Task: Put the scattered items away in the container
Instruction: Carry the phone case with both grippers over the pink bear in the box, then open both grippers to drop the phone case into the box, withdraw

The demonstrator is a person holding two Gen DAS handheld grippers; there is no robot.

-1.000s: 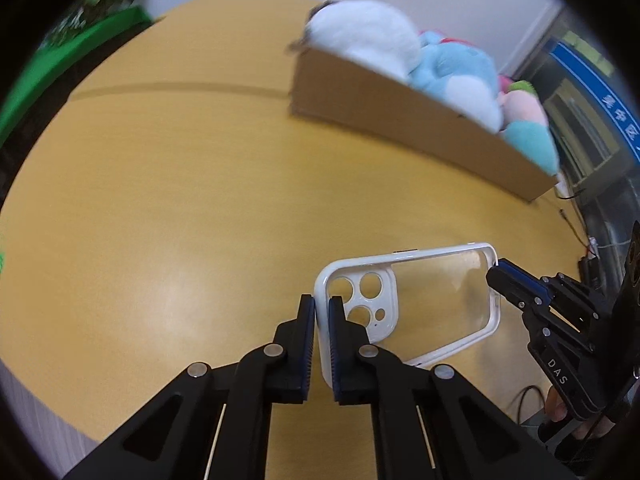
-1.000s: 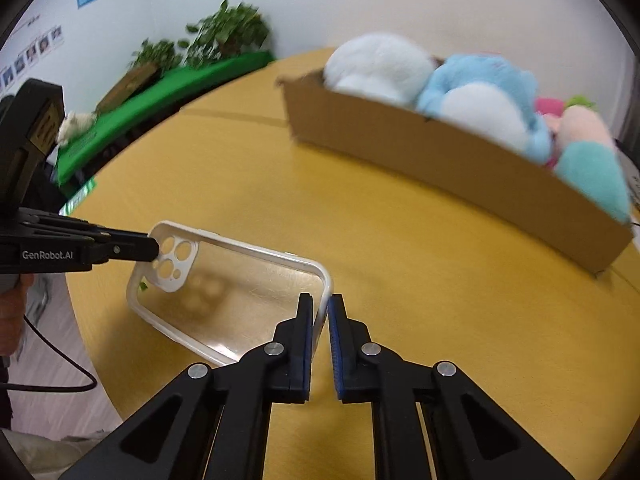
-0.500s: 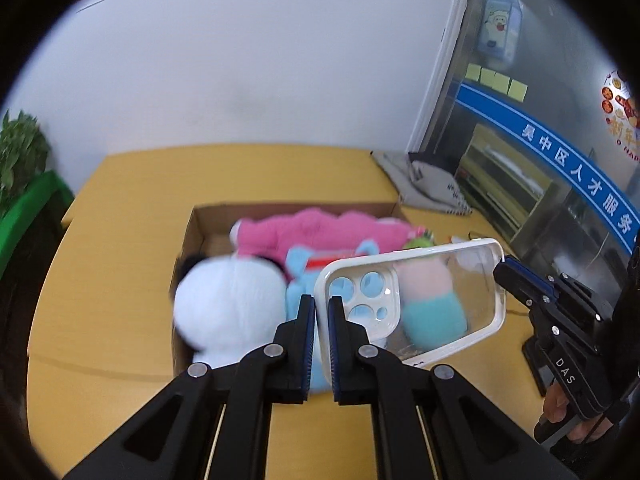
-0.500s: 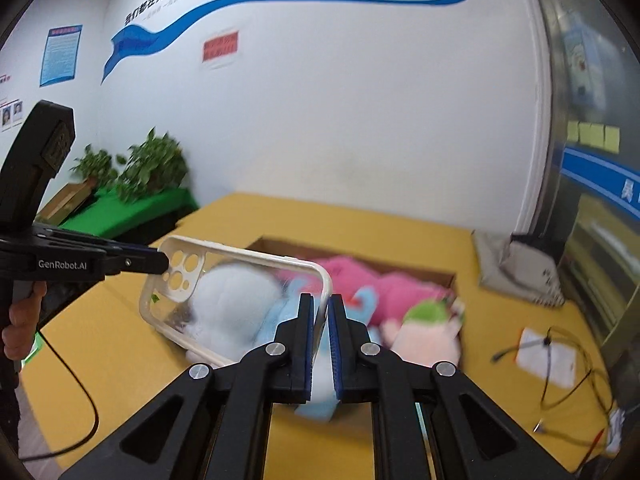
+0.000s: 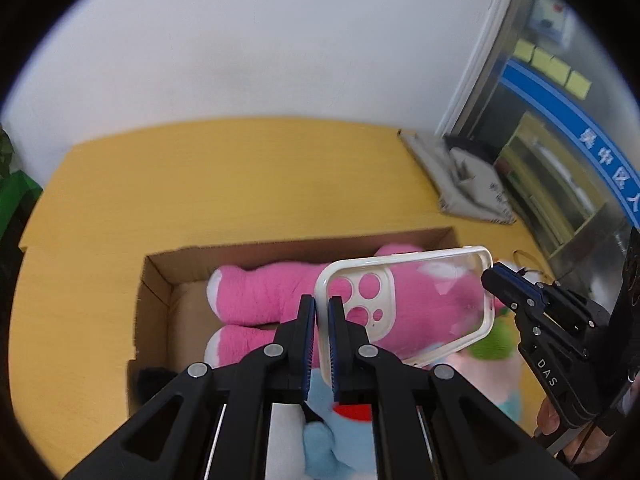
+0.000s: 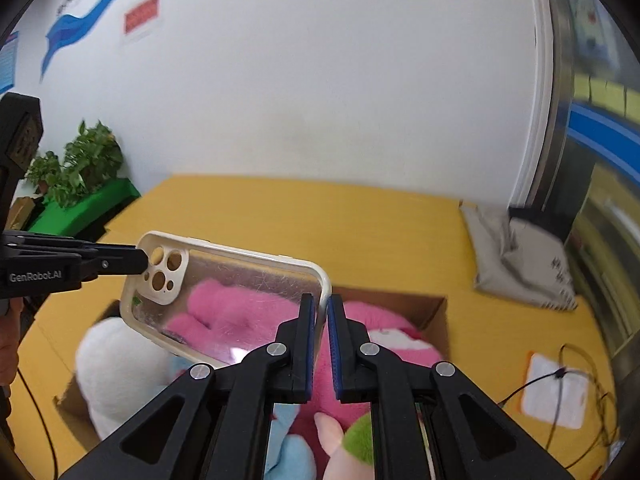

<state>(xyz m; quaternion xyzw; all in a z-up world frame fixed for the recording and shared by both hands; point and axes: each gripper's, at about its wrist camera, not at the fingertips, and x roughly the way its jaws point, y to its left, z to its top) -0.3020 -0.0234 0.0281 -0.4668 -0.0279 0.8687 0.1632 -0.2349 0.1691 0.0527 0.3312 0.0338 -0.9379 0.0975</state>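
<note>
Beneath both hand-held grippers, a cardboard box [image 5: 154, 300] of plush toys [image 5: 264, 300] sits on the yellow bench [image 5: 240, 184]. The clear phone case [image 5: 404, 308] hangs above it, left hand-held gripper [image 5: 322, 320] clamped on its camera end, right hand-held gripper [image 6: 323, 320] on the opposite end. Uneven release could tip the case off the heaped toys and over the rim.

Two black hand-held grippers angle downward, jaws clamped; the left gripper [image 5: 322, 312] and the right gripper [image 6: 324, 312] each pinch an opposite end of one phone case [image 5: 404, 308]
</note>
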